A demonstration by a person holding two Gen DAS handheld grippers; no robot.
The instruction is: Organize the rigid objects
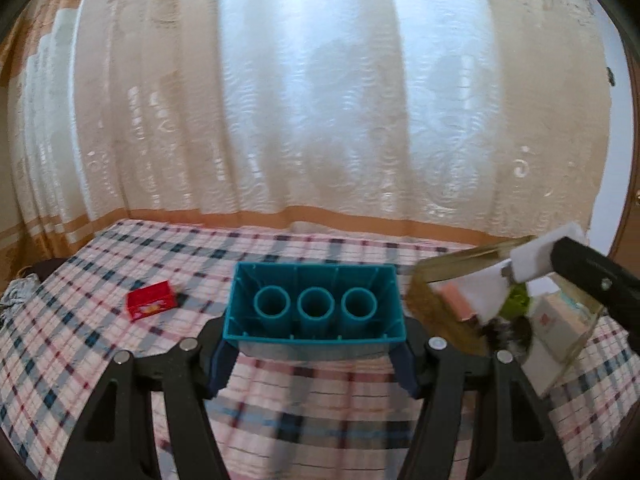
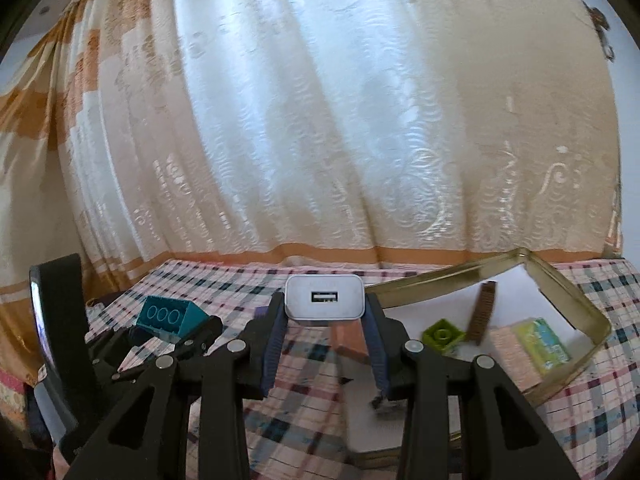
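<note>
Biggest thing first: the curtain [image 1: 320, 100] fills the background, hanging behind the bed [image 1: 100, 312] with its plaid cover. On the bed to your right sits the gold tin tray [image 2: 576, 300], open, with a green brick [image 2: 442, 336], a brown comb-like piece [image 2: 482, 312], a yellow-green packet [image 2: 544, 344] and a pinkish block [image 2: 350, 342] inside or at its edge. Your left gripper [image 1: 316, 344] has its jaws pinching the teal building block [image 1: 316, 308], hollow side toward the camera, held above the bed. Your right gripper [image 2: 325, 320] has its jaws clamped on the white USB charger [image 2: 325, 297], port facing the camera, held just left of the tray. A small red box [image 1: 151, 301] lies on the bed, well left of the block.
</note>
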